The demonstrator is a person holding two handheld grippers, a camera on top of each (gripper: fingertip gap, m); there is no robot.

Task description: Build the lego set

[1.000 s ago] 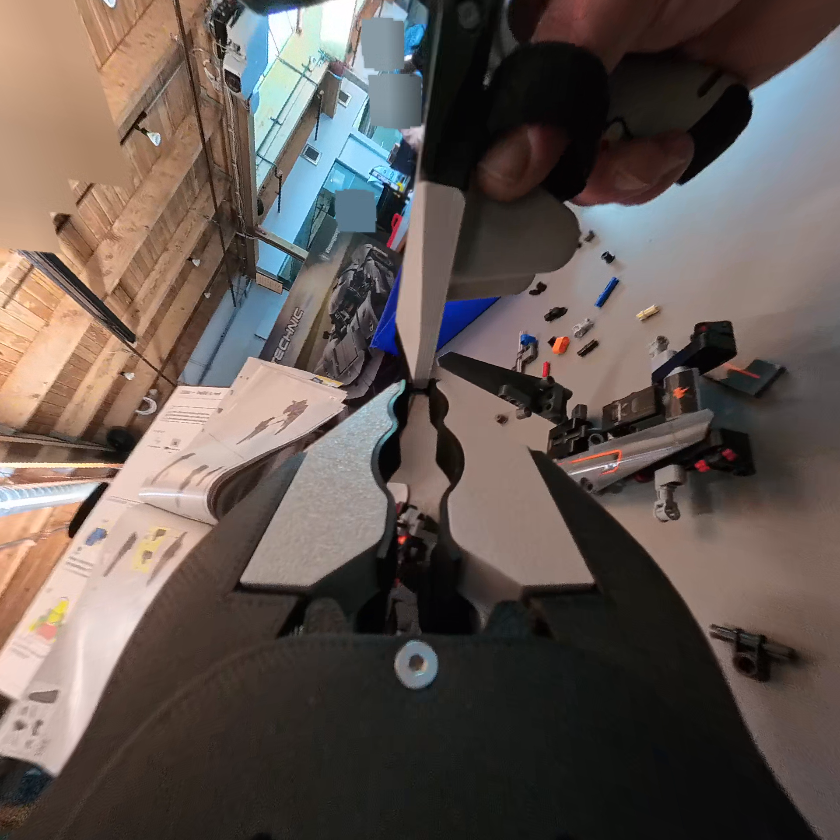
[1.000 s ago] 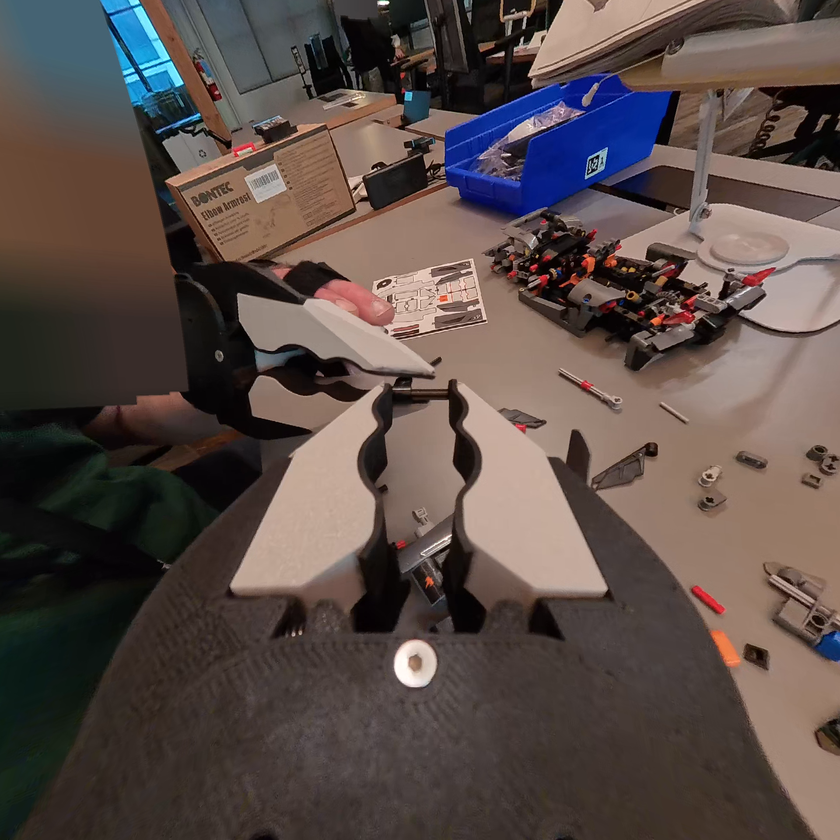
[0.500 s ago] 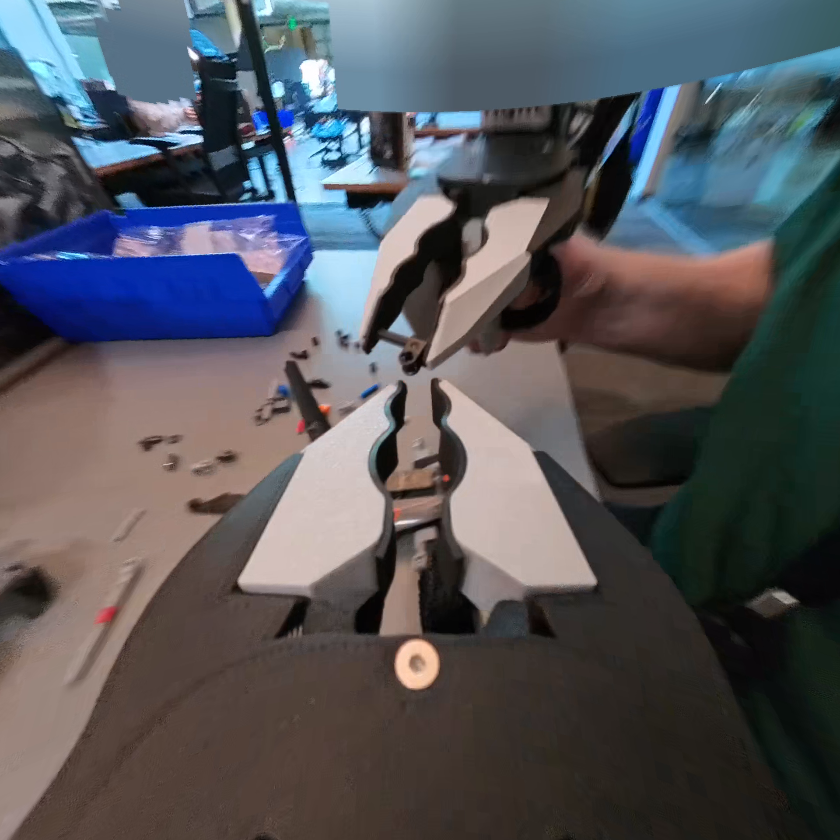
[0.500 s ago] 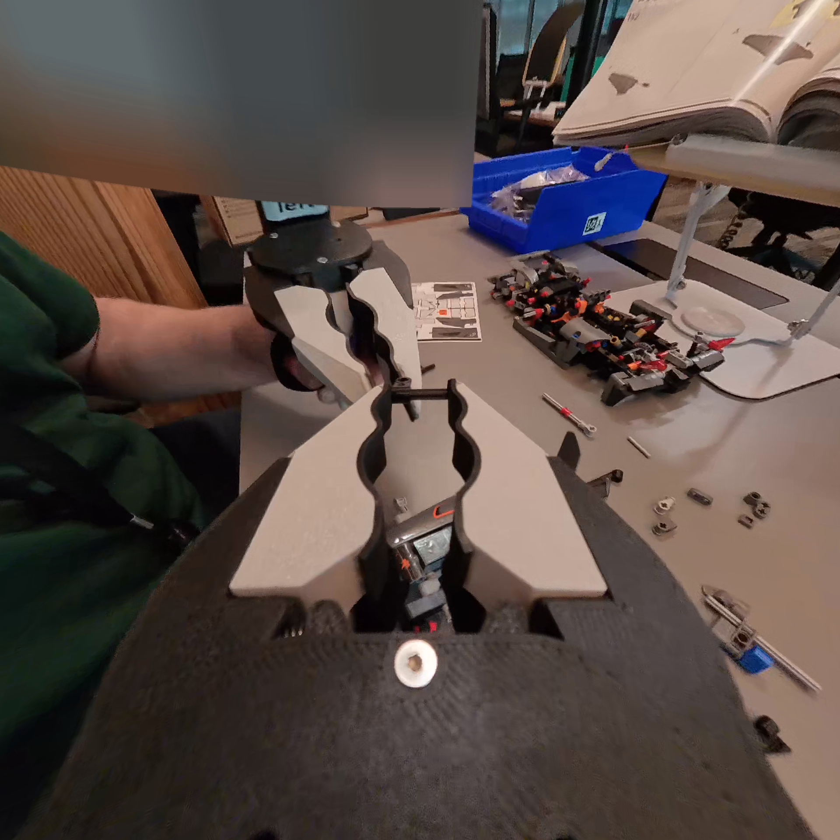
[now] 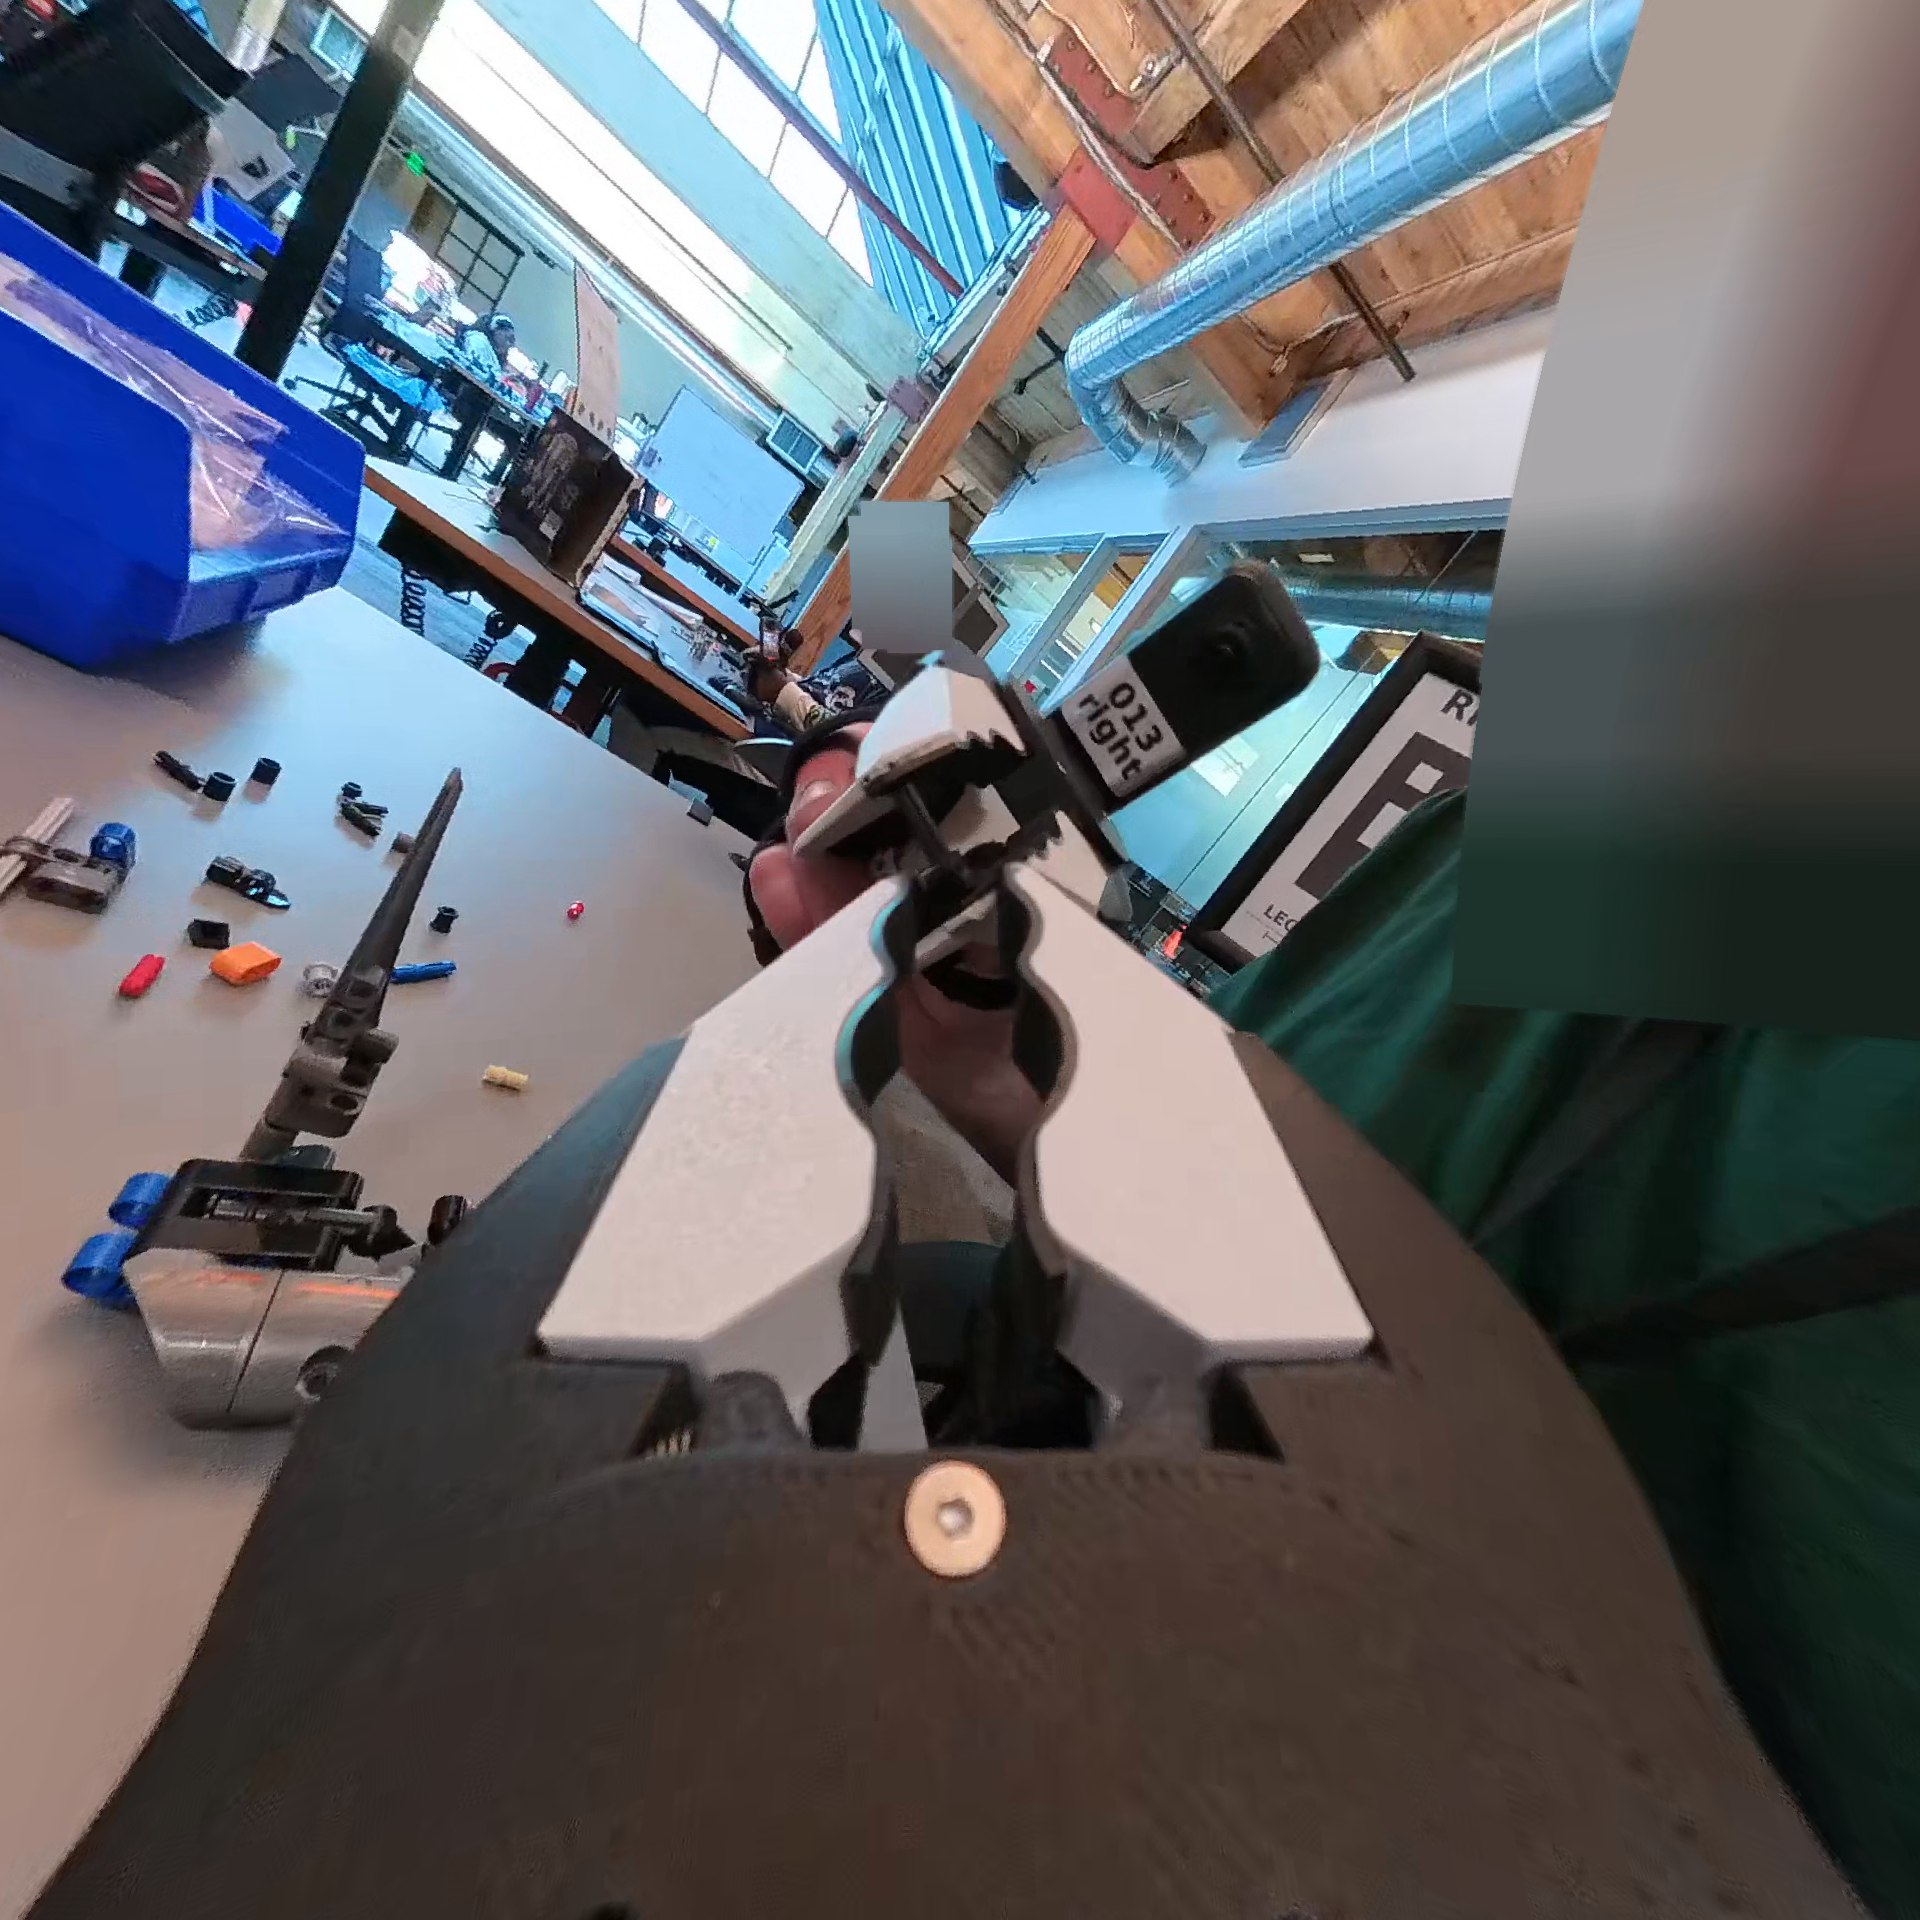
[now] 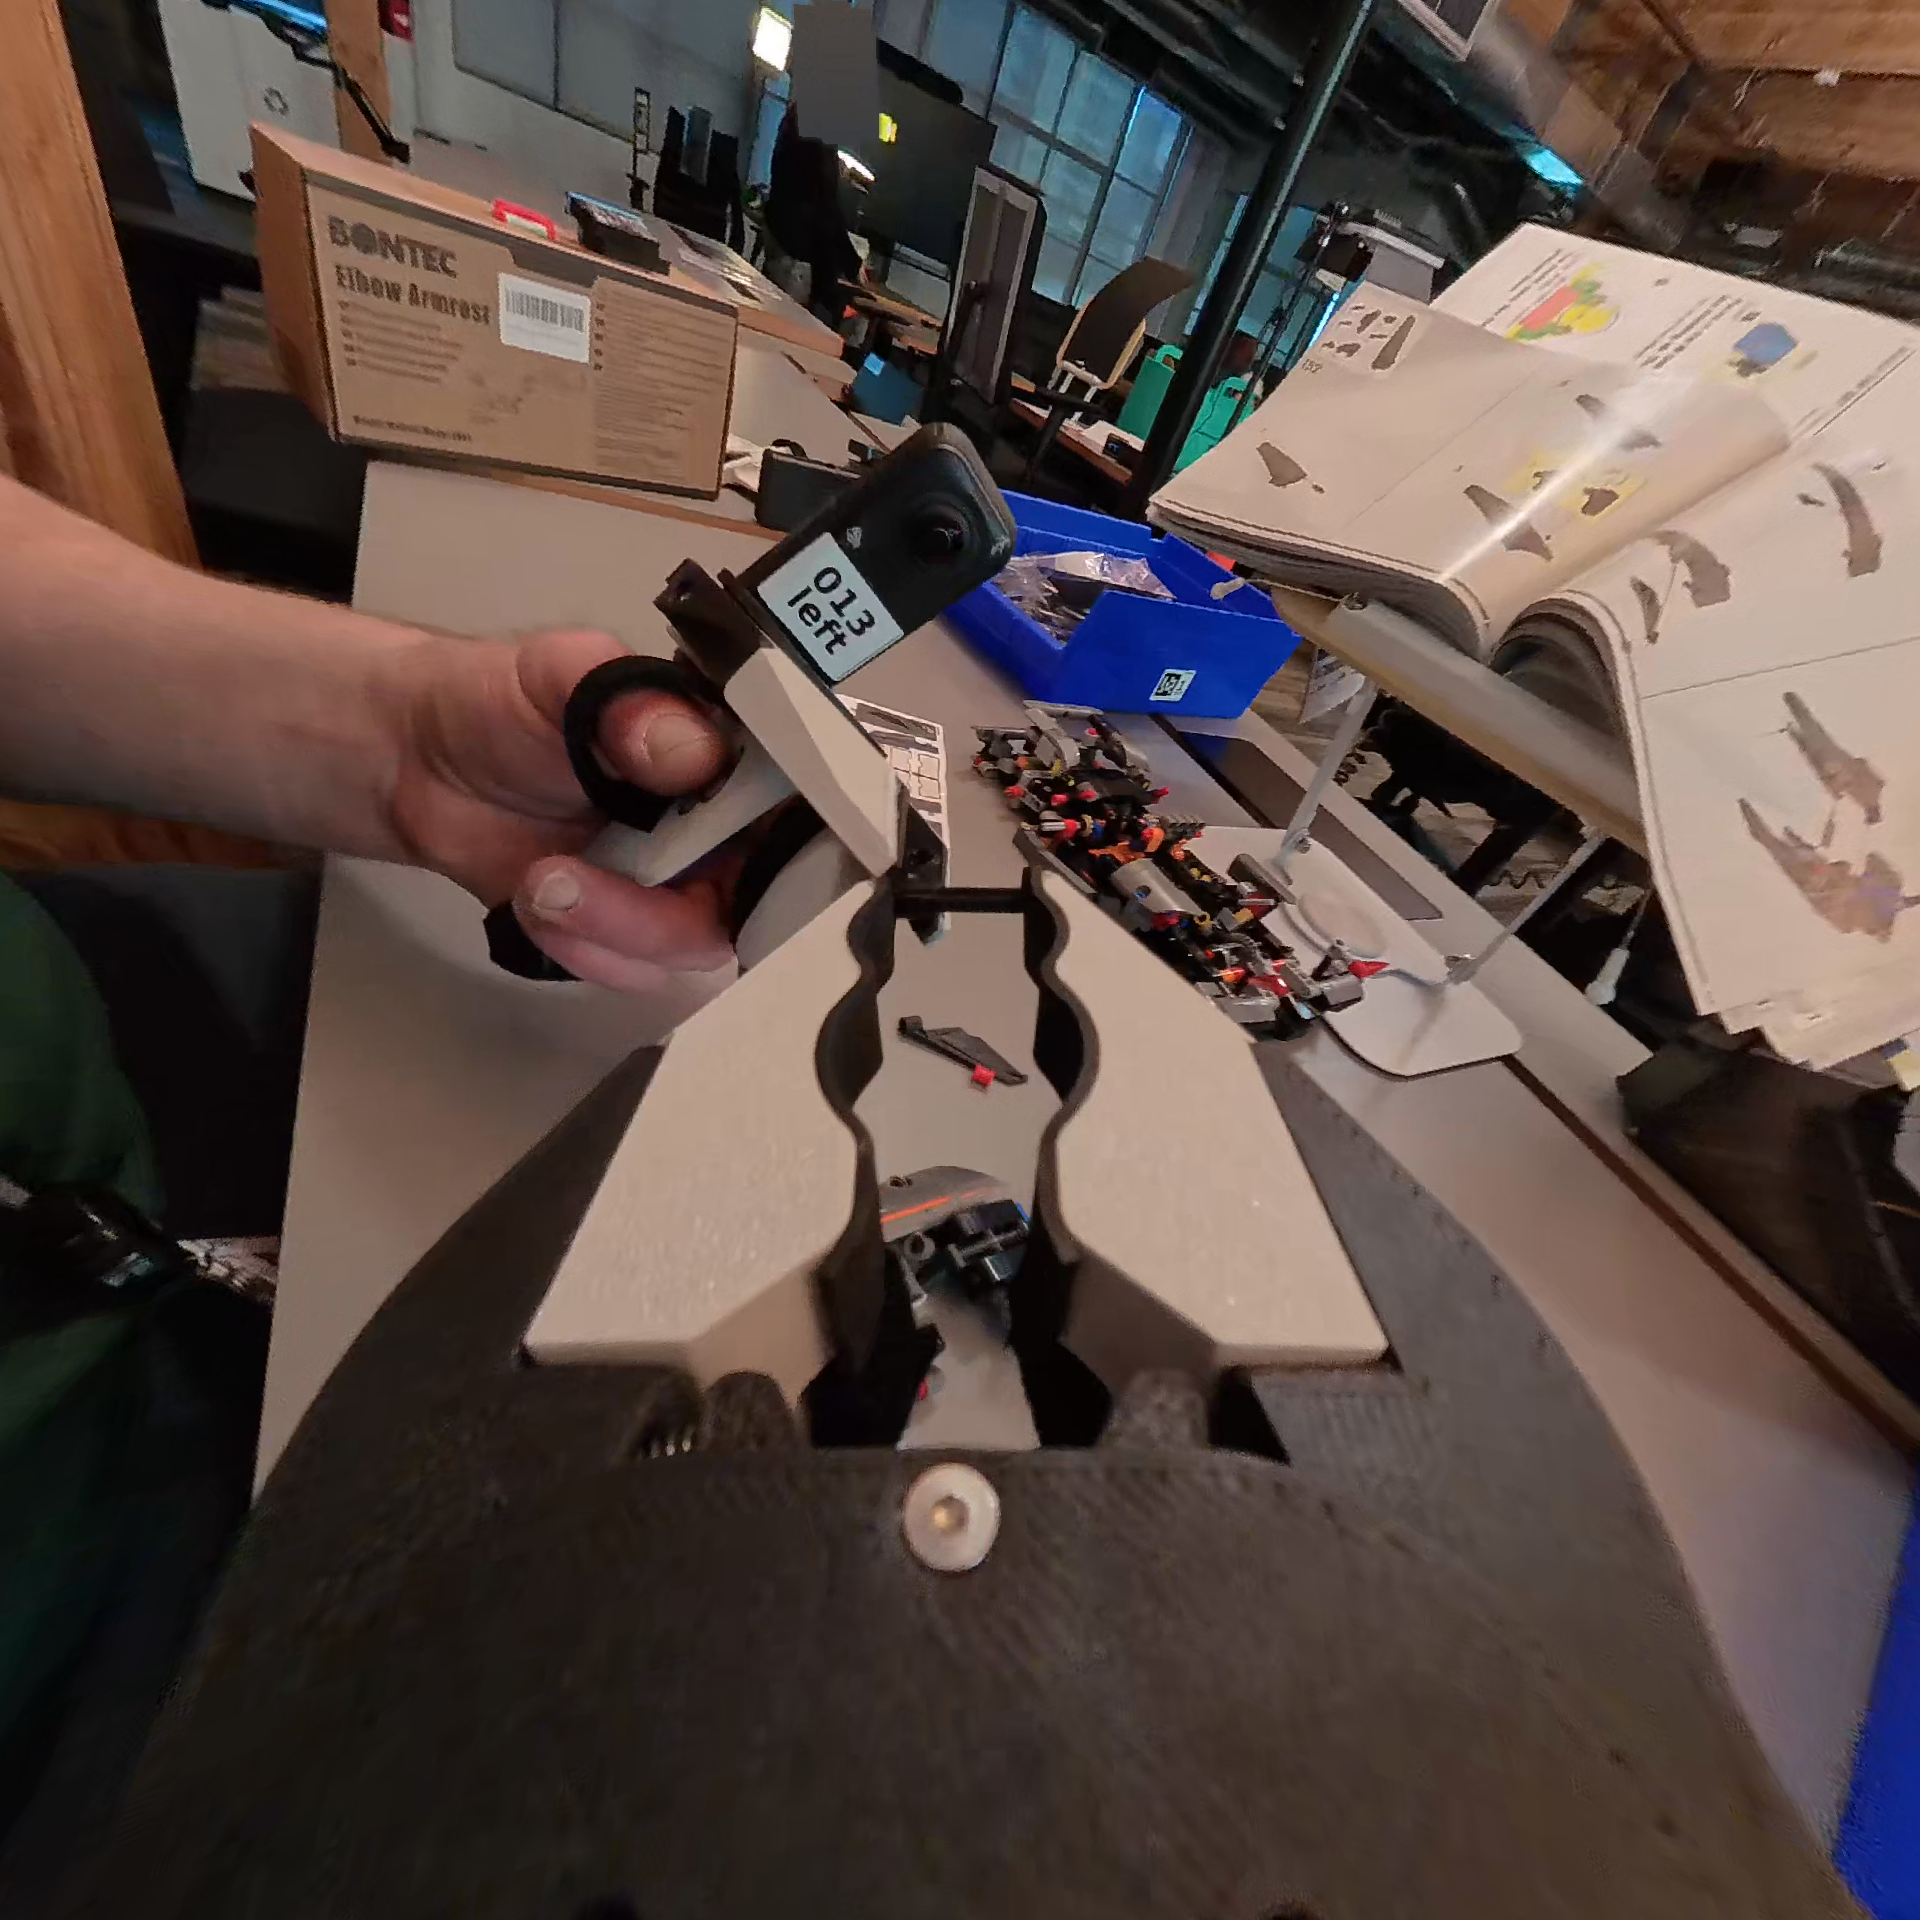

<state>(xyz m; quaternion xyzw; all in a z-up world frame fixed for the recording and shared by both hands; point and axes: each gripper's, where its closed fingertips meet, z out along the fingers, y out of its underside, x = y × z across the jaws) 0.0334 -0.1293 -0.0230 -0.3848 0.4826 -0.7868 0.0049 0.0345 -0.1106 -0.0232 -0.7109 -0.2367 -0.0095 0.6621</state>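
Right wrist view: grey tabletop (image 6: 540,540) seen; open instruction book (image 6: 1621,540) at far right; part-built lego model (image 6: 1143,862) at centre. Thin black axle (image 6: 971,899) clamped crosswise in right claw (image 6: 961,902) tips; left claw (image 6: 914,873) closed on axle's left end.

I see matt, grainy grey plastic fingers (image 6: 717,1164), a glossy blue plastic bin (image 6: 1132,644) mid-frame, a paper manual (image 6: 1662,582) upper right

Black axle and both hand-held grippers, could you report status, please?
Right hand-held gripper shut on black axle. Left hand-held gripper at axle's end, grip unclear. Nothing in the way.
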